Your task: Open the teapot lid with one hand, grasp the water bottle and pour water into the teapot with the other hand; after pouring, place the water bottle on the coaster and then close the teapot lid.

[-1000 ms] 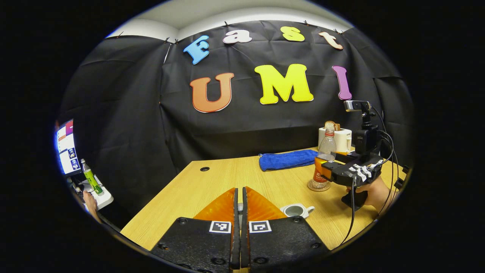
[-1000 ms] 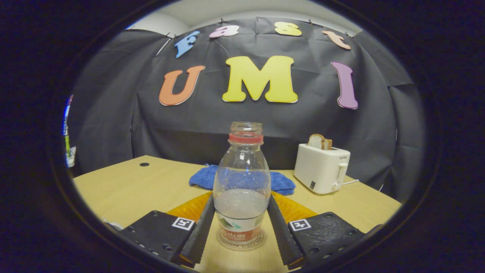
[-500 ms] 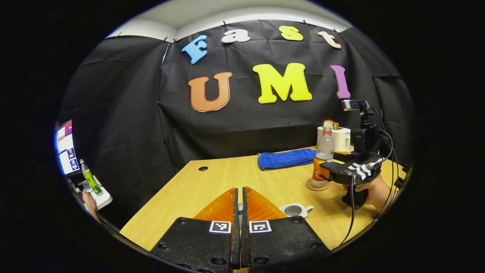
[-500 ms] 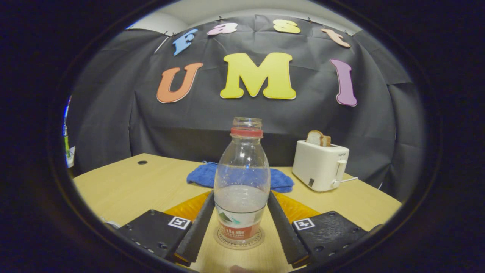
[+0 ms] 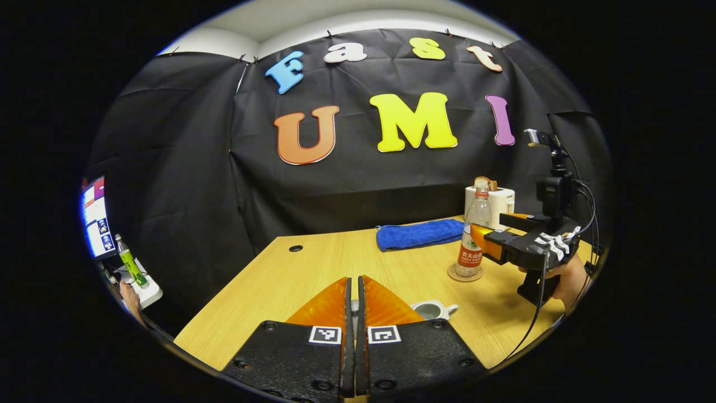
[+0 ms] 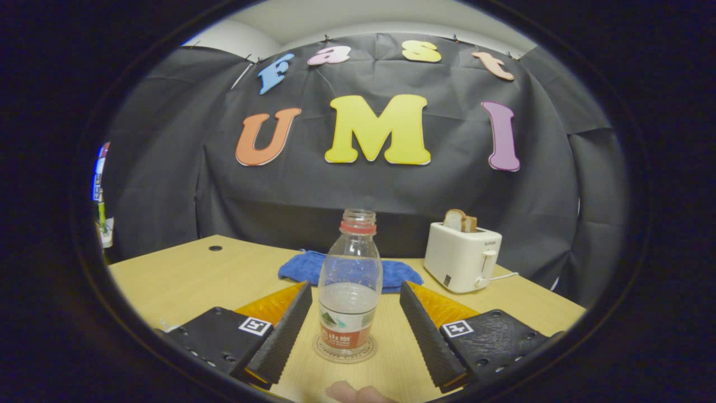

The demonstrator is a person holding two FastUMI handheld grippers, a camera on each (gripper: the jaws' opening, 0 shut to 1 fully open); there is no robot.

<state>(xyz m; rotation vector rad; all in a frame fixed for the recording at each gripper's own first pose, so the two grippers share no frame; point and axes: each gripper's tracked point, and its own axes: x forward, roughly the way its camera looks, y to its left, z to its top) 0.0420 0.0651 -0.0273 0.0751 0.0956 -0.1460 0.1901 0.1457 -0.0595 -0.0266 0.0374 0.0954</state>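
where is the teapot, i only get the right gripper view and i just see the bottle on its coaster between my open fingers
observer: the teapot shows in the left gripper view. it stands upright on the table, just past the left gripper, nearer to it than the bottle is.
operator: is its lid on
observer: no, its top is open. the left gripper's fingers are shut, with a small grey piece pinched between them, most likely the lid.
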